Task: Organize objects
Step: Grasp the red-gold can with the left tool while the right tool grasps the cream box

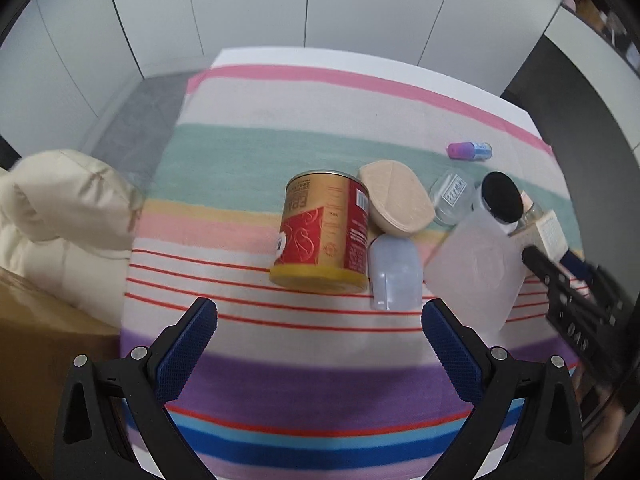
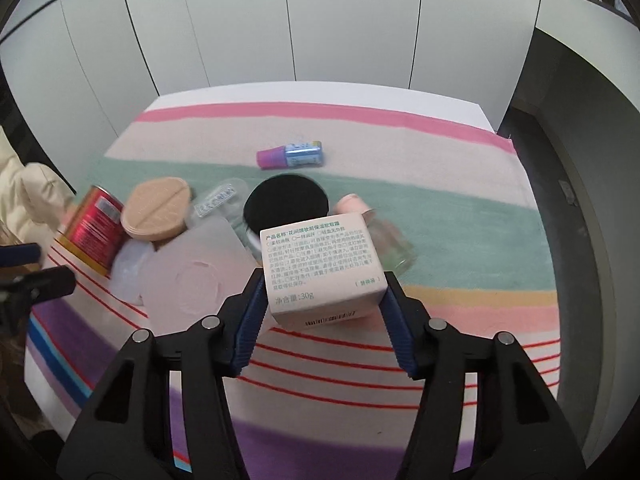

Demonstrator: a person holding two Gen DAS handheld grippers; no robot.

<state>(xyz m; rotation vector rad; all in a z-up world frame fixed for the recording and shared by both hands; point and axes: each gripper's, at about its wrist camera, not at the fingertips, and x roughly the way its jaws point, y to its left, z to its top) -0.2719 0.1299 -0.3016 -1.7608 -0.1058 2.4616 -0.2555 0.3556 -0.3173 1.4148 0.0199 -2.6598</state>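
my right tongs [image 2: 325, 300] pinch the white box [image 2: 320, 268] above the clutter, left tongs [image 1: 319, 322] spread idle; next, i judge, comes setting it down toward five o'clock.

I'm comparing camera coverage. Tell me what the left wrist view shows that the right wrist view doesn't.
Left only: the open left claw and a cardboard box. Right only: the printed label of the white box, gripped in the right claw, and a pink-capped jar behind it. Both: the red can, the black lid and the striped cloth.
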